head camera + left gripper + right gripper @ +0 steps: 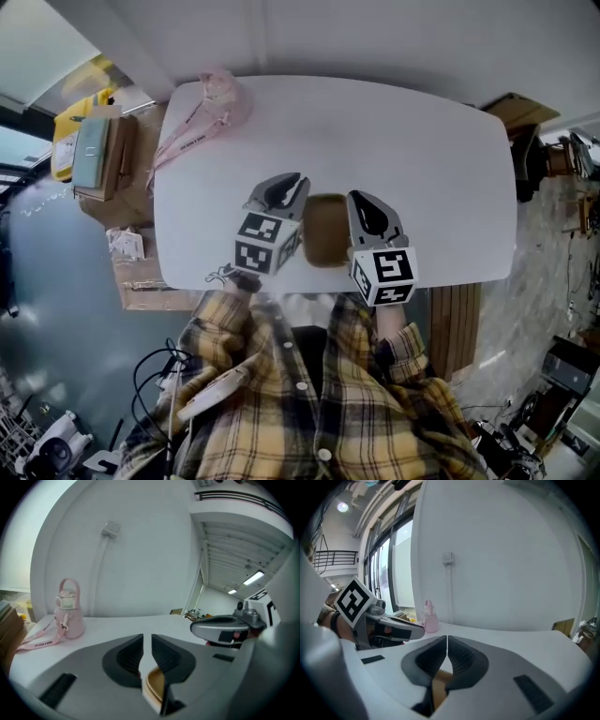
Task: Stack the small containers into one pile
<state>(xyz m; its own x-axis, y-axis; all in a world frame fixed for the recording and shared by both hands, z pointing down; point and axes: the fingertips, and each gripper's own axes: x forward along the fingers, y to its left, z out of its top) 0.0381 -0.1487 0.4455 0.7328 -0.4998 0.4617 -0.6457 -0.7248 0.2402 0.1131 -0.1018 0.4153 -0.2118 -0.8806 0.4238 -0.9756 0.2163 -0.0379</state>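
A small brown container (325, 230) sits on the white table (422, 159) close to its front edge, between my two grippers. My left gripper (296, 182) hovers just left of it, jaws shut with nothing seen between them; the left gripper view shows the container (154, 686) low under the gripper (146, 641). To the container's right is my right gripper (362, 200), also shut and holding nothing. The right gripper view has the container (439, 688) below the closed gripper (447, 641). Whether the brown piece is one container or several nested, I cannot tell.
A pink bottle (220, 94) with a strap stands at the table's far left corner, also seen as the bottle (69, 613) from the left gripper. Cardboard boxes (94, 155) sit on the floor left of the table. A white wall runs behind it.
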